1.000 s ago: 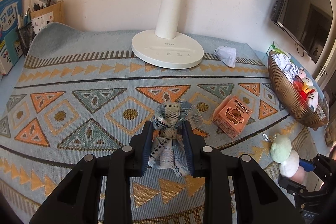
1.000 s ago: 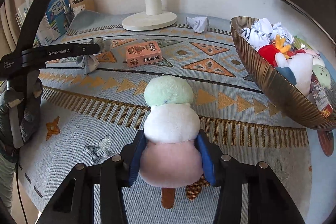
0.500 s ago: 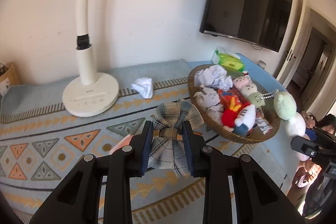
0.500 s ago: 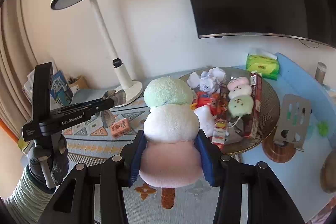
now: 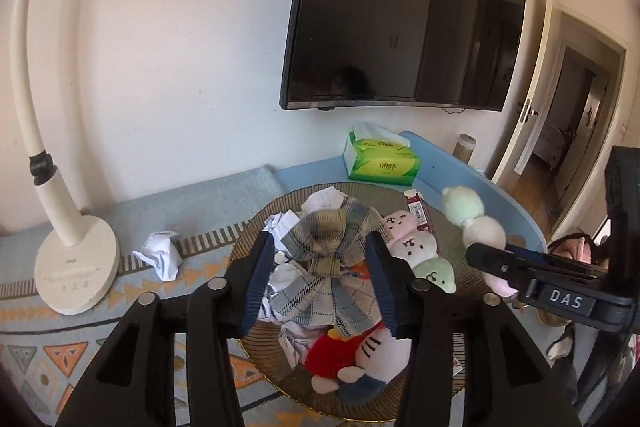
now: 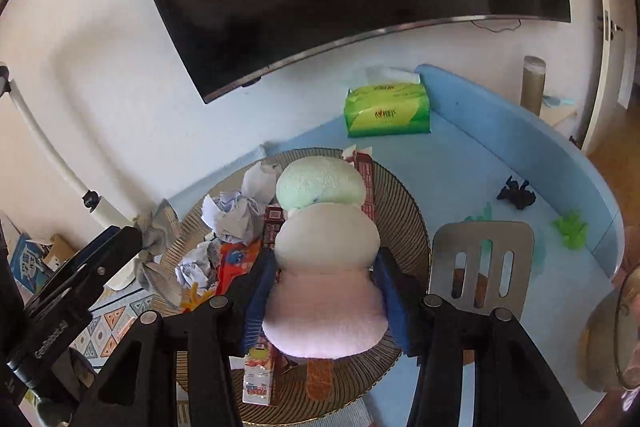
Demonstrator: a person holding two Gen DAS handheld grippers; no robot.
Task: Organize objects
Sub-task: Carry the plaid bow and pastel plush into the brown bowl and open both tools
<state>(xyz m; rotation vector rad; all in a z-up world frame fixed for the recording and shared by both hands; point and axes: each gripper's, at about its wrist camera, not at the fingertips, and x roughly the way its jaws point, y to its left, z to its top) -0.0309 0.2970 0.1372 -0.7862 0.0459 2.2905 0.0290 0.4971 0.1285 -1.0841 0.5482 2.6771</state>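
My left gripper (image 5: 318,281) is shut on a plaid cloth bow (image 5: 328,259) and holds it above the brown wicker basket (image 5: 248,243). The basket holds crumpled paper, plush toys and snack packs. My right gripper (image 6: 326,301) is shut on a three-ball plush skewer, green, white and pink (image 6: 324,247), held over the same basket (image 6: 404,203). The skewer also shows in the left wrist view (image 5: 472,215), and the bow in the right wrist view (image 6: 154,239).
A white desk lamp (image 5: 72,267) stands on the patterned mat at left, with a crumpled paper ball (image 5: 162,253) beside it. A green tissue pack (image 6: 386,113) lies behind the basket. A metal slotted spatula (image 6: 480,259) lies right of the basket. A wall TV hangs above.
Both grippers have lifted their loads off the patterned mat and swung right, and now hold them over the basket.
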